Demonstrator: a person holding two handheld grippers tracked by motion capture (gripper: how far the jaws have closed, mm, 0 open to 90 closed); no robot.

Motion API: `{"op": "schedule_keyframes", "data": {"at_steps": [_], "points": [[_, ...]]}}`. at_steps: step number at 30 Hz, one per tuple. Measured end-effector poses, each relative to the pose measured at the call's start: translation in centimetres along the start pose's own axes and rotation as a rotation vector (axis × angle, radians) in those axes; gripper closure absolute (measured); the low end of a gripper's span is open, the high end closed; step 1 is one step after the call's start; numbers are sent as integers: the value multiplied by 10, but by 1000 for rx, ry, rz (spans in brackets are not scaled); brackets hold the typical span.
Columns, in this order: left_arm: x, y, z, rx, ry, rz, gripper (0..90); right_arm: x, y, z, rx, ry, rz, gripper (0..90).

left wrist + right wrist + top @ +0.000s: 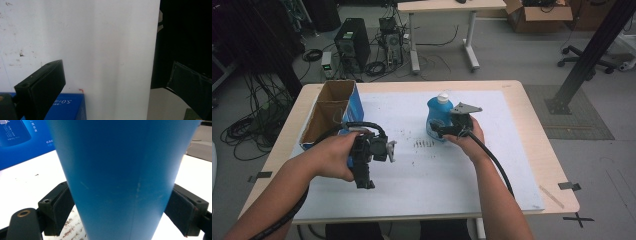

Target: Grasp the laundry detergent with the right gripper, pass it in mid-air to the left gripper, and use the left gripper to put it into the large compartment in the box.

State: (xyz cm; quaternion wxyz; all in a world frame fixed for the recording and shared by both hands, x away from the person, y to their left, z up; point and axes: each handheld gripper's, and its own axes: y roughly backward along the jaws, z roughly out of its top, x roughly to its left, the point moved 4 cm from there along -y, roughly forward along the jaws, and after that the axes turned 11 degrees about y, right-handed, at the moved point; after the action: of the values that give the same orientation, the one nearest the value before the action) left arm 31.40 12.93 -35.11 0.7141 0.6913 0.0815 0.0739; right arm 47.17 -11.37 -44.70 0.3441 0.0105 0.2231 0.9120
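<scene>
Bottle (438,118), base hidden, is clamped by right gripper (451,131); left gripper (373,167) gapes empty.

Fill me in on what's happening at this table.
A person works with a gripper in each hand. The right gripper has its jaws closed on the sides of a blue bottle with a white cap, standing upright on the white mat. The left gripper is open and holds nothing, hovering over the mat beside an open blue cardboard box.
</scene>
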Motion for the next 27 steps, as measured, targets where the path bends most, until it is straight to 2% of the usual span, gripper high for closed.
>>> {"op": "schedule_keyframes", "data": {"at_steps": [11, 20, 27], "points": [[0, -1, -1, 0, 4, -2, 10, 1, -1, -1, 0, 3, 8, 240], [1, -1, 0, -2, 3, -3, 10, 1, -2, -1, -1, 2, 5, 260], [1, -1, 1, -1, 1, -3, 10, 2, -4, -2, -1, 6, 14, 355]]}}
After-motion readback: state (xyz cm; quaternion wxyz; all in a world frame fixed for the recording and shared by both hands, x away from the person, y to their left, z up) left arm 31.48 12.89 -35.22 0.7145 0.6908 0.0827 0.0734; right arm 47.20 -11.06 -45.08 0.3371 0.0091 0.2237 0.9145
